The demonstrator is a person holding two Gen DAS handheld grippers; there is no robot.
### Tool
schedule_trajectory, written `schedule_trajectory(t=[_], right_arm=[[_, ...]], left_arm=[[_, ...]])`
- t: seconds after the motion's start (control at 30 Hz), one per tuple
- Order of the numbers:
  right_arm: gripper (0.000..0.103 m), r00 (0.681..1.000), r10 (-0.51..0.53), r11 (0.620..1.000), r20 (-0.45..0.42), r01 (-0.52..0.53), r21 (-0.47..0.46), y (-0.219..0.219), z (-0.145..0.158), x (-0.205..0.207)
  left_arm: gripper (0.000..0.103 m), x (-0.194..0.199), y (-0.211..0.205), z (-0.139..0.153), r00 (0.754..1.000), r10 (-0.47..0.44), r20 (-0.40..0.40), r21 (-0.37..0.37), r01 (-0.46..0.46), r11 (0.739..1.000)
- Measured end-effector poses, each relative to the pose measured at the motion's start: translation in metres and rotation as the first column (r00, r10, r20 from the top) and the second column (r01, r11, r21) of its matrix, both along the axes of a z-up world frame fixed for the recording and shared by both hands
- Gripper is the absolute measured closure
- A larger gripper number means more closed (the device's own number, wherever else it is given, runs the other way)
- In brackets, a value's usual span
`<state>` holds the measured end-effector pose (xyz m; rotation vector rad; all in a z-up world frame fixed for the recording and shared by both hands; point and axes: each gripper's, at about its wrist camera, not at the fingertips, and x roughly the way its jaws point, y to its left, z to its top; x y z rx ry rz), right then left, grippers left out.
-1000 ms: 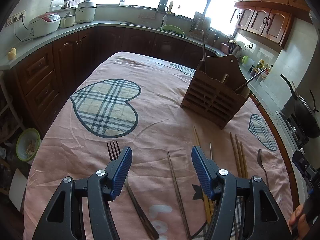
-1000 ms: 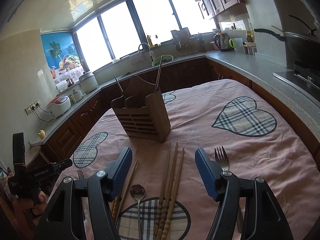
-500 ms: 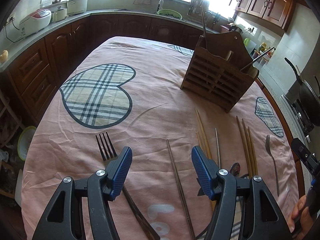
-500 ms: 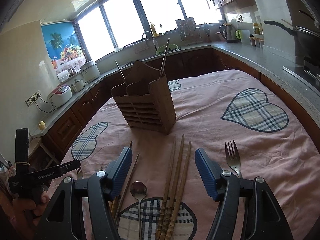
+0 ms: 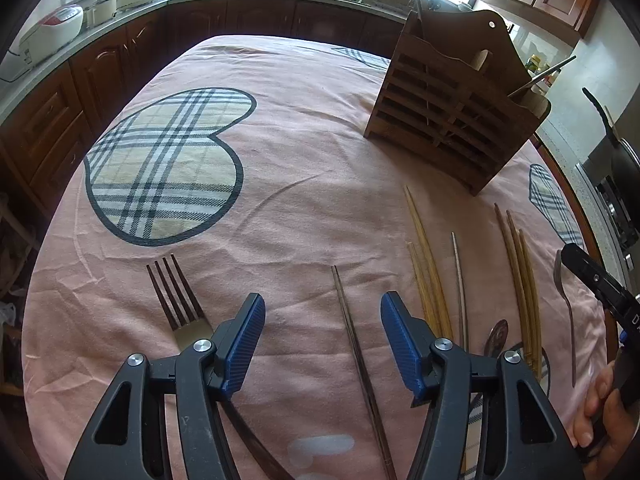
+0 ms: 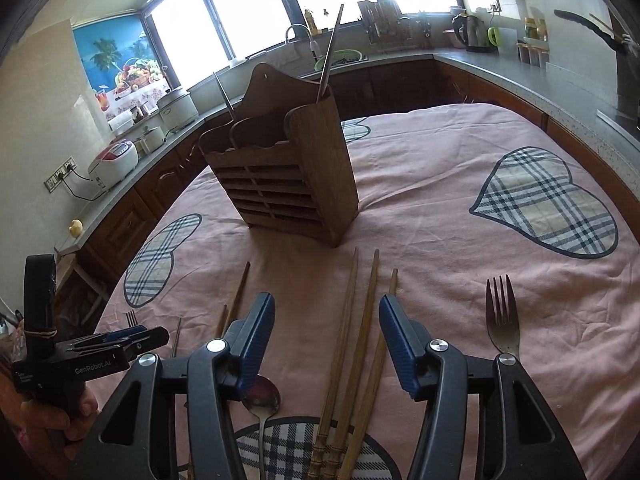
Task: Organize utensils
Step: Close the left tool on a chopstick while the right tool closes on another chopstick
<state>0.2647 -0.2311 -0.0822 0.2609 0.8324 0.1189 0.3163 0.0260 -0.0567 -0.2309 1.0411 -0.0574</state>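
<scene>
A wooden utensil holder (image 5: 456, 112) (image 6: 288, 184) stands on the pink tablecloth with two metal chopsticks in it. My left gripper (image 5: 322, 320) is open and empty, low over a dark chopstick (image 5: 356, 344), with a dark fork (image 5: 176, 300) just to its left. My right gripper (image 6: 326, 320) is open and empty above three brown chopsticks (image 6: 356, 340). A spoon (image 6: 262, 404) lies by its left finger and a fork (image 6: 500, 316) to its right. Pale bamboo chopsticks (image 5: 426, 264) and a metal chopstick (image 5: 460, 280) lie between the two groups.
The table under the pink cloth with plaid hearts (image 5: 168, 164) is ringed by dark kitchen cabinets and counters (image 6: 500, 64). A rice cooker (image 5: 48, 36) and a wok (image 5: 624, 156) stand on the counters. The left gripper's body shows in the right wrist view (image 6: 80, 360).
Both grippers have moved forward and lower toward the table and the holder; the utensils look larger. Both stay open and empty.
</scene>
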Motion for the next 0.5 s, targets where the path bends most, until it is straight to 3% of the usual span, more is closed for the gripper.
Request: schedule_trajectory(t=[0.3,0.5], right_arm=[[0.064,0.998,0.026,1.0,-0.062,-0.027,-0.012,0.004,-0.019,0.035],[0.066,0.995,0.038,0.999,-0.093,-0.041,-0.025,0.008,-0.032,0.058]], left_arm=[[0.048,0.016,-0.007,-0.012,0.999,-0.018,-0.028,-0.009,0.017,1.0],[0.05,0.019,-0.011,-0.014,0.999,-0.024,-0.024,0.011,0.025,1.0]])
